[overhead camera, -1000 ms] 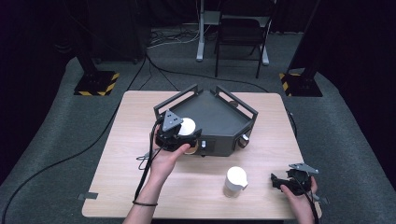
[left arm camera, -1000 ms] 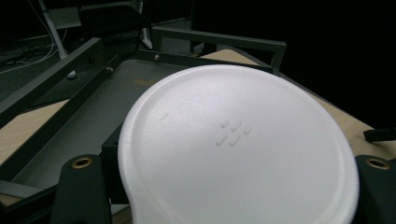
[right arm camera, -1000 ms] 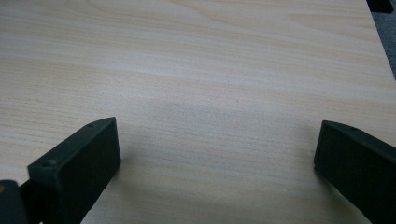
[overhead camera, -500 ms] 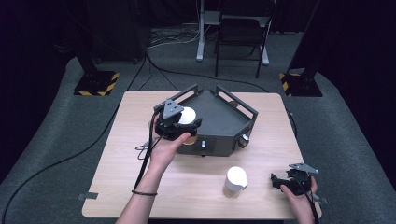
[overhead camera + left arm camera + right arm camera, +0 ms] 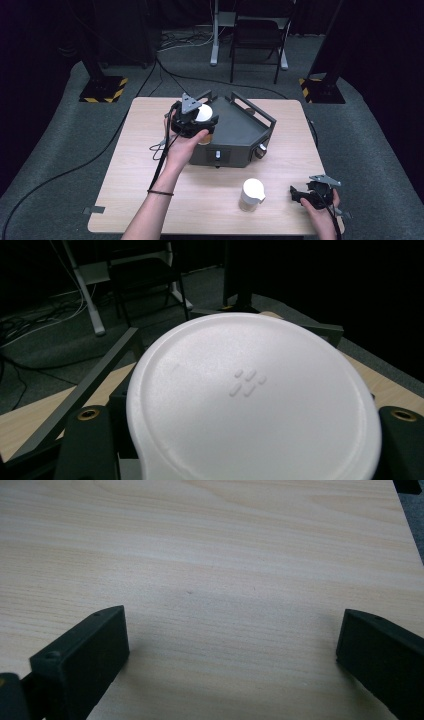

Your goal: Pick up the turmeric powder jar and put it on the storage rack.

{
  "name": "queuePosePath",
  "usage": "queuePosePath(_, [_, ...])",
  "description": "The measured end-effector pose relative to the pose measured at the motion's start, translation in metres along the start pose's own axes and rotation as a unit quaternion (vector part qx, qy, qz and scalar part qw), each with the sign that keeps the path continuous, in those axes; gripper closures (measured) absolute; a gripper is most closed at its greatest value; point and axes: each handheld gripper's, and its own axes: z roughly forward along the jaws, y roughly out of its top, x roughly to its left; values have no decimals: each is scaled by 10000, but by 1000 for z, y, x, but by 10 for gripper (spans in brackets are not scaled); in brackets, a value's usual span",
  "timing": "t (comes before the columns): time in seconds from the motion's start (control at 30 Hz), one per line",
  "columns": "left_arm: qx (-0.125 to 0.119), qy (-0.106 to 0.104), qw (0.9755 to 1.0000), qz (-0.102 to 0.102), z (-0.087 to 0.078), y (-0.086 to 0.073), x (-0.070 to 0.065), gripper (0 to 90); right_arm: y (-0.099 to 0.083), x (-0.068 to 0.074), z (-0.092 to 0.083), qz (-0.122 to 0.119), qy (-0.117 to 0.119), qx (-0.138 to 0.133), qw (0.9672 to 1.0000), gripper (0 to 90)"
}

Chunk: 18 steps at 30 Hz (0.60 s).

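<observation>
Left gripper [image 5: 199, 121] clamped on white lid [image 5: 250, 395], holding it flat above dark tray's [image 5: 250, 131] near-left corner, probably carrying it somewhere; right gripper [image 5: 232, 645] wide apart, idle on table [image 5: 210, 555]; white cup [image 5: 252, 194] uncovered nearby.

A white cup [image 5: 251, 194] is placed near the front edge of the tabletop [image 5: 150, 165]. Behind the tabletop, on the floor, a dark chair [image 5: 257, 35] and two stands with yellow-black bases [image 5: 103, 89] are seen.
</observation>
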Motion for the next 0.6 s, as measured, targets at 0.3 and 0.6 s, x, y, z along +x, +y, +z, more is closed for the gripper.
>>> queuePosePath(0.3, [25, 121, 9999, -63, 21, 2, 0, 308, 0, 0, 0, -1, 3, 1, 10000, 0])
queuePosePath(0.6, [179, 245, 9994, -136, 35, 2, -2, 308, 0, 0, 0, -5, 9, 2, 10000, 0])
